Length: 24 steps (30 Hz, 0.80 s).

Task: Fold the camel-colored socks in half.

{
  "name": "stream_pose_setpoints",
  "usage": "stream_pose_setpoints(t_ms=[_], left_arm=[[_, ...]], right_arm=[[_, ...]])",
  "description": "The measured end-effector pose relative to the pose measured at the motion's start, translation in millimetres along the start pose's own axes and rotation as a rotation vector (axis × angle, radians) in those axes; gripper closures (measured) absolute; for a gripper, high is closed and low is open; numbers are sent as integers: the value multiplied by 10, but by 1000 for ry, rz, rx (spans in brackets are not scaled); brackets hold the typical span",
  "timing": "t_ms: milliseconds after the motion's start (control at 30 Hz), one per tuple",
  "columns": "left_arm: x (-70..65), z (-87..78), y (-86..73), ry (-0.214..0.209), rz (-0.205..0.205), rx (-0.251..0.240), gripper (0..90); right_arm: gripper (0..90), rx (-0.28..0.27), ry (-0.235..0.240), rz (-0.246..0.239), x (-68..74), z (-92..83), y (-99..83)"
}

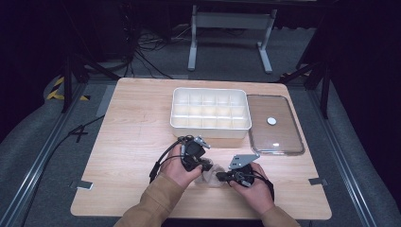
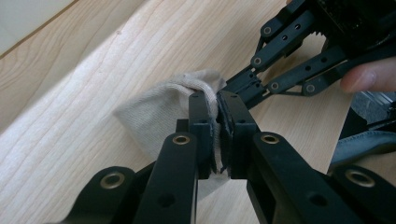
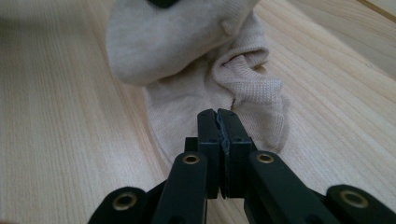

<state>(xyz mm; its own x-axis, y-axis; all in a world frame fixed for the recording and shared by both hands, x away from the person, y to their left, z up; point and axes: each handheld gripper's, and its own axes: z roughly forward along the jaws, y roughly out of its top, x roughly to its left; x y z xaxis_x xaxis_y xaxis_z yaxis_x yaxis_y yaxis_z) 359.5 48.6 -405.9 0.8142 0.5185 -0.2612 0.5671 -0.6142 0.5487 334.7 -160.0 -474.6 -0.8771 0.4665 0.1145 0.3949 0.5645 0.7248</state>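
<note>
my l hand-held gripper (image 2: pixel 218 109) clamped on sock (image 2: pixel 159 105) | r hand-held gripper (image 3: pixel 218 122) pinching sock edge, lower centre on tabletop (image 1: pixel 132 132) | fold prob half done | white bin (image 1: pixel 210 113) upper centre, nothing in it yet

the hands and grippers hide most of the beige sock (image 1: pixel 211 176) in the high view.

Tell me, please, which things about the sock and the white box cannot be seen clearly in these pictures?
- Sock, high view: mostly covered by the left gripper and right gripper; its shape is unclear.
- Sock's far end, right gripper view: cut off by the top edge.
- White divided box, high view: too small and bright to tell whether its compartments hold anything.
</note>
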Motion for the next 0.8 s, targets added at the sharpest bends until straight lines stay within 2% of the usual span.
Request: stream_pose_setpoints(t_ms=[200,467,667,700,733,800], left_arm=[[-60,85,35,-12,21,17,842],[-84,196,50,-12,25,37,842],[-57,260,21,-9,0,31,822],[-42,272,15,-10,2,17,763],[-35,277,10,-22,-8,2,763],[-22,254,9,-31,-14,-34,638]], right_arm=[[888,-13,1,-11,1,0,-17],[873,-26,2,-8,5,-7,-37],[805,-17,-21,-19,9,-69,-14],[785,-20,-61,-19,10,-198,18],[785,-20,-61,-19,10,-198,18],[781,-36,-103,-27,23,-344,62]])
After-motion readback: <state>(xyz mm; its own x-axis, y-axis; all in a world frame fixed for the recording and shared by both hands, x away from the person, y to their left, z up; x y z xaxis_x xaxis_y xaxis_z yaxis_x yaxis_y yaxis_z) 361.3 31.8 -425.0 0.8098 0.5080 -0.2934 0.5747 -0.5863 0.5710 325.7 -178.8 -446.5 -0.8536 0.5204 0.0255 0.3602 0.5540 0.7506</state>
